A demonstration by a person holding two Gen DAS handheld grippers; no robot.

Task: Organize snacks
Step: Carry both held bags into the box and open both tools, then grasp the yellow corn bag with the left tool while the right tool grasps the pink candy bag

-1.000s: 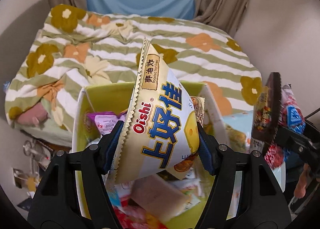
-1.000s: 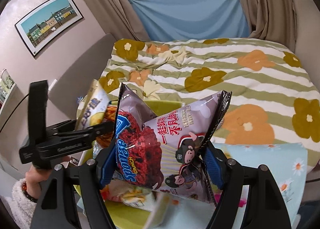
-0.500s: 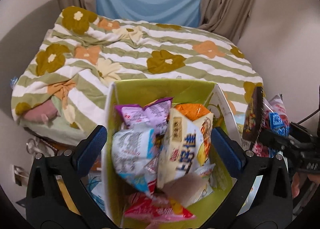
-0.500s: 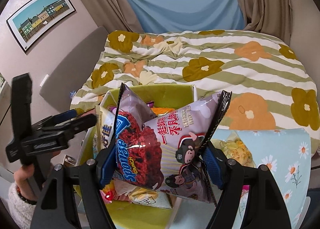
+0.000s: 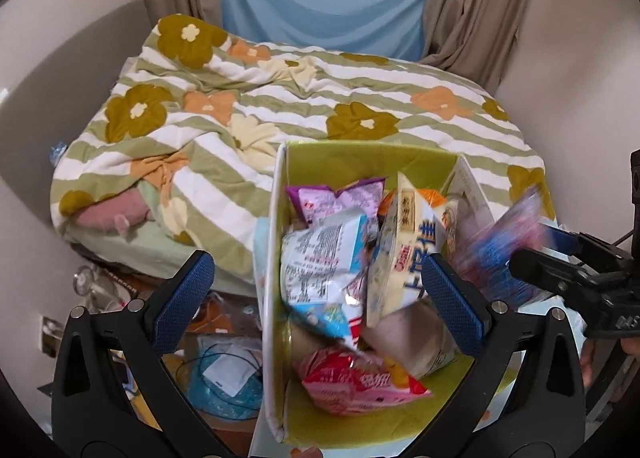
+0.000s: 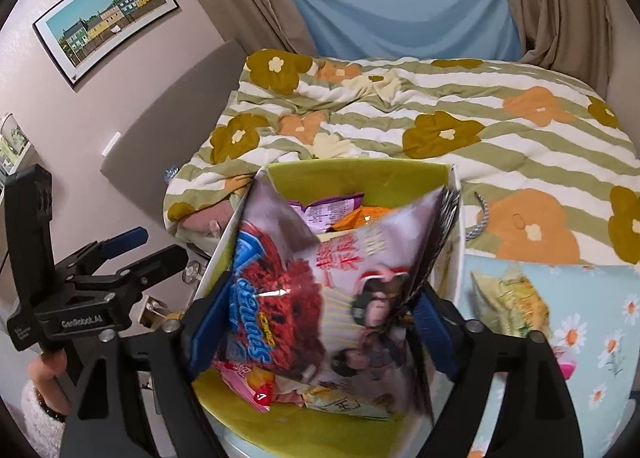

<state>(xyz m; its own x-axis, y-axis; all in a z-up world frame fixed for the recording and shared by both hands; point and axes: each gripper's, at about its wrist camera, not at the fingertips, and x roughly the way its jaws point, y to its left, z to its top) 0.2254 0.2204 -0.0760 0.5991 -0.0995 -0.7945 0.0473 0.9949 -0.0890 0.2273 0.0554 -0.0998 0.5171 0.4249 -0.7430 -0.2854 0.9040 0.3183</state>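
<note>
Release step of snack sorting. Right gripper [image 6: 316,334], lower centre of its view, is opening around the purple chocolate-crunch bag [image 6: 332,290], which hangs blurred over the green-lined box [image 6: 360,174]. Left gripper [image 5: 320,298] stands wide and empty beside the box. Judged next: clear the box, then fetch the yellow packet [image 6: 512,302] at right.

Box [image 5: 276,298] stands near the bed [image 5: 280,106], which lies beyond it. Snack bags in box: Oishi bag [image 5: 408,254] right of the white bag [image 5: 320,262]; pink bag [image 5: 356,382] nearest; purple bag [image 5: 336,198] farthest.
</note>
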